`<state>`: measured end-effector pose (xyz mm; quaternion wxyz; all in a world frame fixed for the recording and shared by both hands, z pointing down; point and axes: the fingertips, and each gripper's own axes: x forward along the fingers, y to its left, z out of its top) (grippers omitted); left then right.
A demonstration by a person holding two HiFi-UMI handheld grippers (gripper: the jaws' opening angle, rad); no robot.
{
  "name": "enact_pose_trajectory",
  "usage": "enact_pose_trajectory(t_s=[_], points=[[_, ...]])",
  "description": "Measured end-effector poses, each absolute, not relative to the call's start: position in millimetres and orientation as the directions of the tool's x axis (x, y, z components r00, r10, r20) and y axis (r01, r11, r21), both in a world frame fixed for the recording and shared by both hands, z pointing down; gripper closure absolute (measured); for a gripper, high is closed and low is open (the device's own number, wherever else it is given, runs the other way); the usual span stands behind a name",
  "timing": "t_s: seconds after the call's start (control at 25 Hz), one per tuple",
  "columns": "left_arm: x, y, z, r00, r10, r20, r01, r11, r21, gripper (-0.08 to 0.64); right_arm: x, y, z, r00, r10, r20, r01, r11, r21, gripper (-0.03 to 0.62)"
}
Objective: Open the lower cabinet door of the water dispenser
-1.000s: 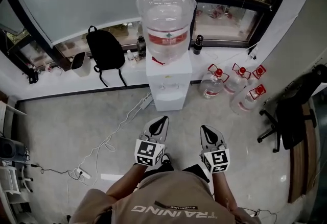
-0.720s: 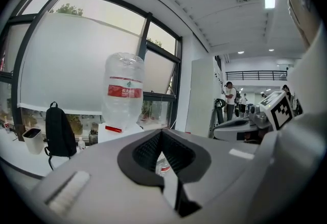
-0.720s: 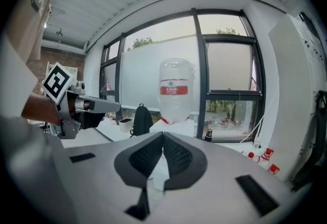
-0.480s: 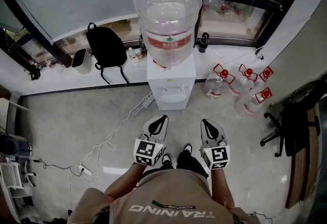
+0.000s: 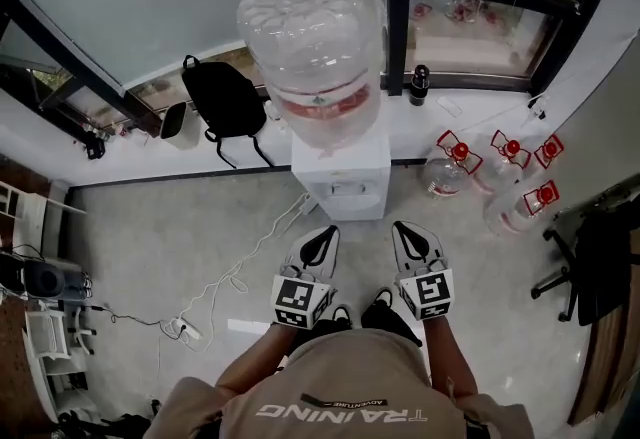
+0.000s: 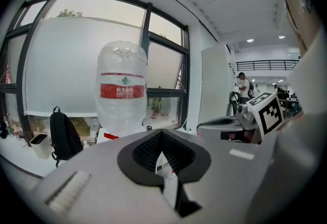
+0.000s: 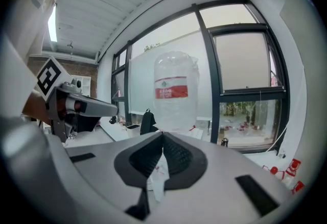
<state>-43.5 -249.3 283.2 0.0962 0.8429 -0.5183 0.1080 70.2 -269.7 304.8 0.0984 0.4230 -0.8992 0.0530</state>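
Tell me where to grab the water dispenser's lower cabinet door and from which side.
Come at the water dispenser from its front face, low: its back stands against the window ledge. No handle or free edge shows from above, so the exact grip point cannot be told.

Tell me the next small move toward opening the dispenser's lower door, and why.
Probably lower the right claw toward the water dispenser front and open its jaws: it and the left claw are shut, empty and stop short of the dispenser.
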Motion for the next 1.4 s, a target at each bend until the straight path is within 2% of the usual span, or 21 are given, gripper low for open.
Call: enact_pose_trajectory(t_s=[0.28,0.64,0.92,1.08,1.4], points=[[-48.4,-262.2,295.1,0.405,-0.862,0.304,-0.912,-0.404,0.069,0.552,54.7,-283.8,314.4,-0.679,-0.693,0.241,-0.718,0.695,-0.022,0.581],[-81.1,-293.1,281.1,0.436,-0.866,0.245,-0.898,-0.434,0.066,0.552,38.1,-307.8,288.6,-0.615,-0.752,0.238,-0.771,0.637,0.022,0.581],[-111.1,-302.7,298.1,0.462,-0.850,0.253,-0.886,-0.454,0.093,0.552,27.6,-313.1,298.9,-0.559,-0.785,0.266,-0.816,0.577,-0.012,0.581],[-118.2,-304.4,310.9,0.478,-0.839,0.259,-0.877,-0.474,0.085,0.552,30.0,-315.6,309.9,-0.546,-0.793,0.269,-0.834,0.545,-0.086,0.581],[-114.6,-268.1,313.9,0.439,-0.854,0.281,-0.896,-0.439,0.064,0.552,35.3,-283.2,319.9,-0.585,-0.756,0.292,-0.802,0.594,-0.069,0.581]])
